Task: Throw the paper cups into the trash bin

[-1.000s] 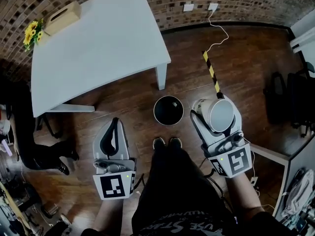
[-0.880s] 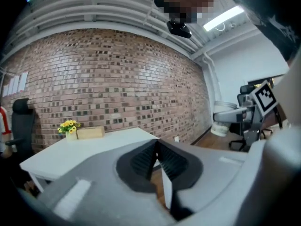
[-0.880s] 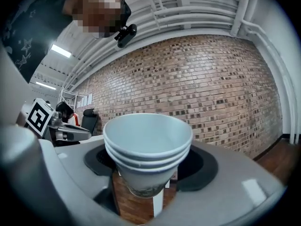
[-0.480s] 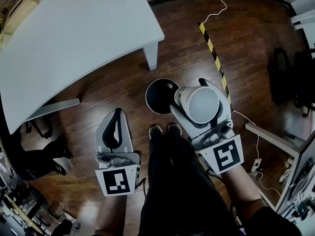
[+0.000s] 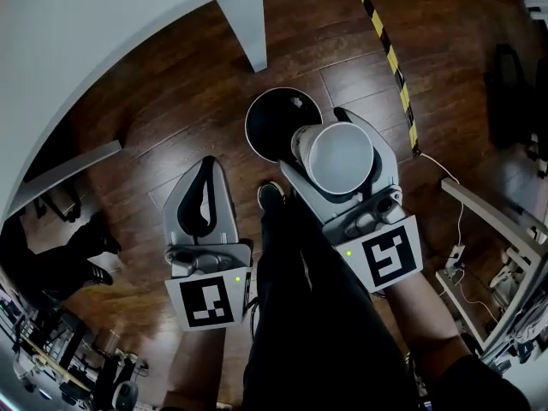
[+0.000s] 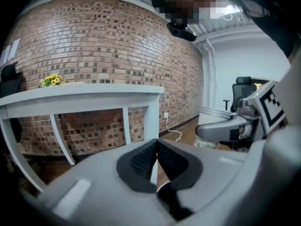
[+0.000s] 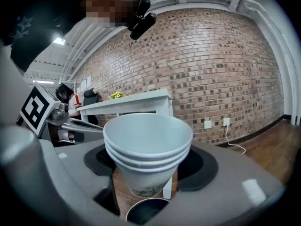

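Observation:
A stack of three nested white paper cups (image 5: 340, 158) (image 7: 146, 145) stands upright between the jaws of my right gripper (image 5: 315, 139) (image 7: 148, 166), which is shut on it. The cups hang just over the near right rim of the round black trash bin (image 5: 272, 125) on the floor. In the right gripper view the bin's mouth (image 7: 145, 213) shows directly below the cups. My left gripper (image 5: 205, 163) (image 6: 156, 143) is left of the bin, its black pads meeting at the tips with nothing between them. The left gripper view shows the right gripper and cups (image 6: 214, 114) off to the right.
A white table (image 5: 77, 58) with its leg (image 5: 244, 24) stands left of and behind the bin. Yellow-black tape (image 5: 390, 50) and a white cable (image 5: 441, 168) run across the dark wood floor. The person's legs and shoe (image 5: 271, 195) are just behind the bin. A metal frame (image 5: 497, 221) lies at right.
Both grippers have come down toward the floor. The right gripper carried the cups left, from beside the bin to over its near right rim. The left gripper stayed shut.

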The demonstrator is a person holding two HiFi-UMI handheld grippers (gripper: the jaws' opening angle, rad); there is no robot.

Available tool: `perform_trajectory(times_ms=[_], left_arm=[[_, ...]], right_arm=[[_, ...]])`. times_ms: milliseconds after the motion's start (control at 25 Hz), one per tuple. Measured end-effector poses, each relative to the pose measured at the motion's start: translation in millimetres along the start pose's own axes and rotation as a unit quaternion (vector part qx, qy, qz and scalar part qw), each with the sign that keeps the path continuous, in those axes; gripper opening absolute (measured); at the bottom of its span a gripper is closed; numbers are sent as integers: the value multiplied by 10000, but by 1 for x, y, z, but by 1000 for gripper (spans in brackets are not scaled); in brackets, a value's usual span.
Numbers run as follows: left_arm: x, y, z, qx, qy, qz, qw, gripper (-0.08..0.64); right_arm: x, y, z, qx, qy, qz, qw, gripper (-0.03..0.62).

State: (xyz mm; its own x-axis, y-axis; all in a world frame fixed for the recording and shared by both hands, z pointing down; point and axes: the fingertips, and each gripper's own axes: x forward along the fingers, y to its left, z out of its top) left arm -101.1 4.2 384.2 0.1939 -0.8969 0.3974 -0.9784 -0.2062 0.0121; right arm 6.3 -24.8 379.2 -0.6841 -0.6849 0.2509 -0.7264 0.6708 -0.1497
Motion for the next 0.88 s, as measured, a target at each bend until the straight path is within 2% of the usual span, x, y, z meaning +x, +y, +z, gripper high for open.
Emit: perform_trajectory(times_ms=[440,720,880], left_arm=[[43,-15,-77,124,454,-110,9988,5],[70,-4,-130,-121,934,4,9956,5],[90,0,-138,-135,810,-88,9966,5]], right_arm=[[14,-15,-85,21,555,5,9985,347],[34,-26,-137,220,951,-77,9952,347],[47,-29,-153,202,1090,-53,9938,347]])
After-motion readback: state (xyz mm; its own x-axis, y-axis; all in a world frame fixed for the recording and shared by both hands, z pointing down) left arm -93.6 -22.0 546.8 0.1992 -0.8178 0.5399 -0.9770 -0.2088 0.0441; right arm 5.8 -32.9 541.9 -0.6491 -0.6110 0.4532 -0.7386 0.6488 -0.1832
